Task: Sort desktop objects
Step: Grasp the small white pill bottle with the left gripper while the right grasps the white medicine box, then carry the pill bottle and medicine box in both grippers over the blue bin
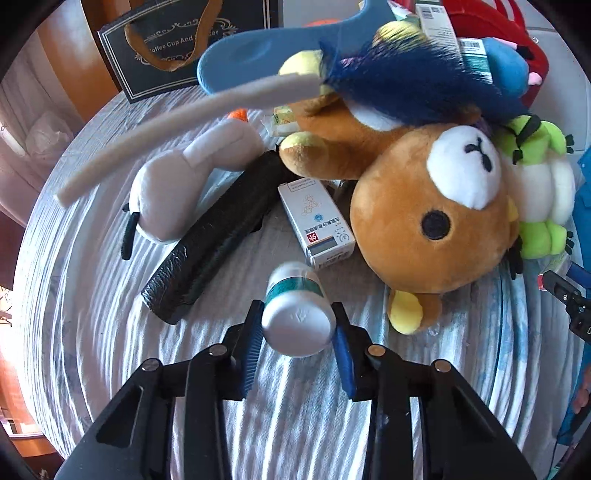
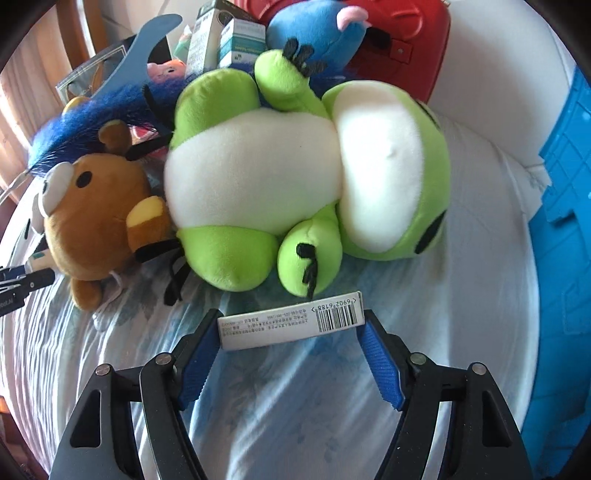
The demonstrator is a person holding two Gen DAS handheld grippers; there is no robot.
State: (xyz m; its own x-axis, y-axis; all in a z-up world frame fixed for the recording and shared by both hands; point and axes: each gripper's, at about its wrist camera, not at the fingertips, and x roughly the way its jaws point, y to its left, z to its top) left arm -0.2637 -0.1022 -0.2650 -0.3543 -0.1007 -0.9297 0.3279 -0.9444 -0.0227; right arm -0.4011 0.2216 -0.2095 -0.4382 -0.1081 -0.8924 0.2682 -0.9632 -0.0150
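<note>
Left wrist view: the left gripper (image 1: 298, 325) is clamping a white pill bottle (image 1: 296, 312) between its blue-padded fingers (image 1: 252, 350), the bottle's base facing the camera and a teal band circling its body. The bottle is being held over a striped pale cloth (image 1: 92, 295) covering the table. Just beyond the bottle, a white medicine box (image 1: 316, 221) is lying flat, touching the head of a brown bear plush (image 1: 436, 214). To the left of the box, a black ribbed roll (image 1: 214, 232) is lying diagonally, with a white plush toy (image 1: 184, 184) beside it and a pale foam stick (image 1: 166, 129) slanting above both. A blue furry toy (image 1: 406, 81) is resting on the bear's body. At the rear, a dark paper bag (image 1: 177, 44) is standing upright.

Right wrist view: the right gripper (image 2: 291, 325) is gripping a long white barcode box (image 2: 291, 325) by its two ends, jaws set wide and closed on it, the box lying crosswise just above a floral cloth (image 2: 295, 406). Just beyond the box, a green frog plush (image 2: 295, 170) is lying on its back, its foot near the box edge. The bear is lying to the frog's left, touching it. Behind the frog, a blue plush (image 2: 314, 29) and a red bag (image 2: 406, 44) are piled together, and a blue crate (image 2: 565, 221) is sitting at the right edge.
</note>
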